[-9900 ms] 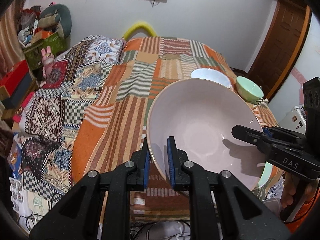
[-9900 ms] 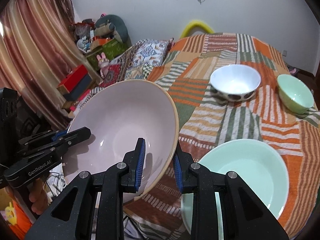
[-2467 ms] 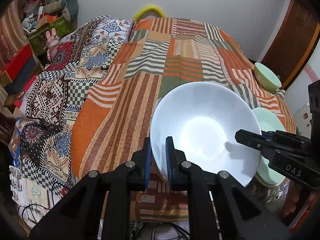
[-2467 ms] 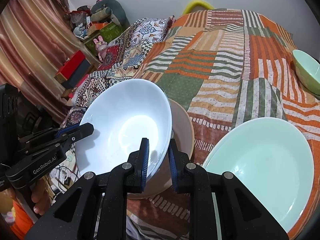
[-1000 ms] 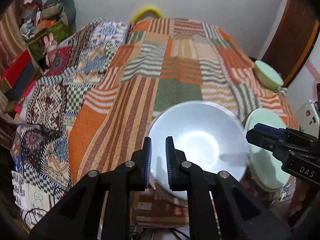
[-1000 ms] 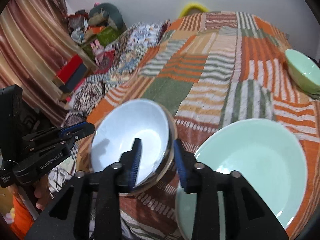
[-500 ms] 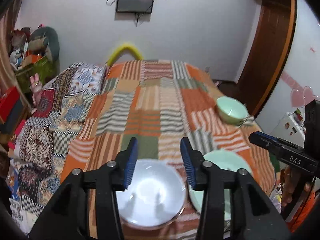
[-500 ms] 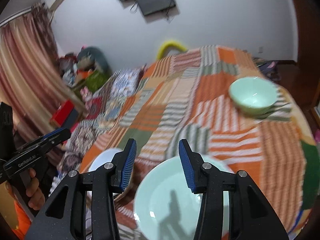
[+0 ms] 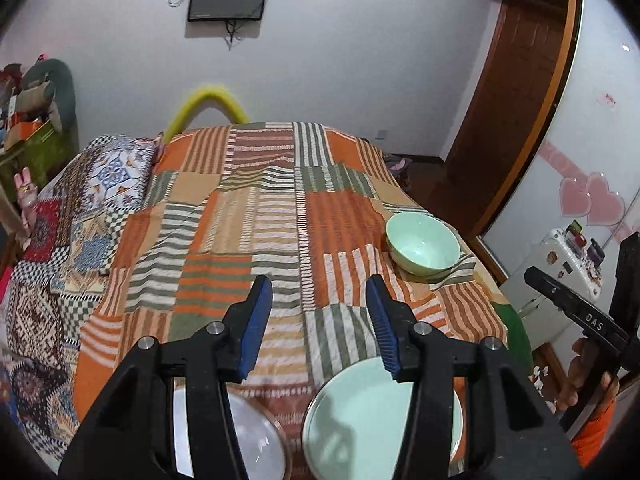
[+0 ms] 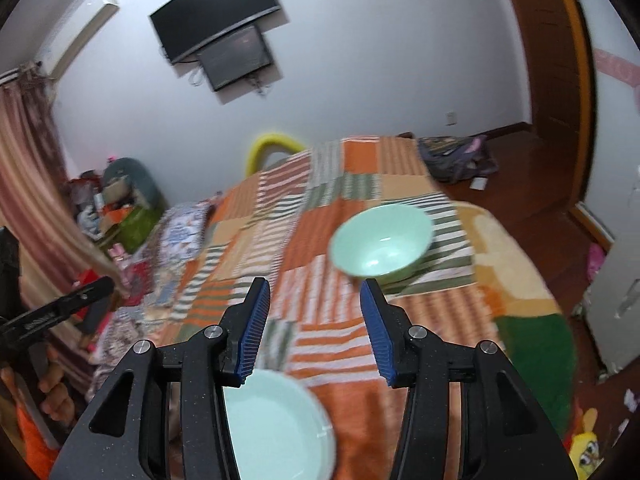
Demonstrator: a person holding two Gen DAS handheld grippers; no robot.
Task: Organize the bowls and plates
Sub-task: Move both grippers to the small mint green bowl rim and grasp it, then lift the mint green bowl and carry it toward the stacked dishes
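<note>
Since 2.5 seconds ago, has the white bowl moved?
Yes. The white bowl has gone down from between both grippers onto the bedspread, beside the green plate.

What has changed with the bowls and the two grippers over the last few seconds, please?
The white bowl, earlier carried between both grippers, now sits nested in the pink bowl at the bed's near edge. The left gripper and right gripper have let go and pulled up and away, jaws opening, empty. The green plate and small green bowl stayed put on the quilt.
</note>
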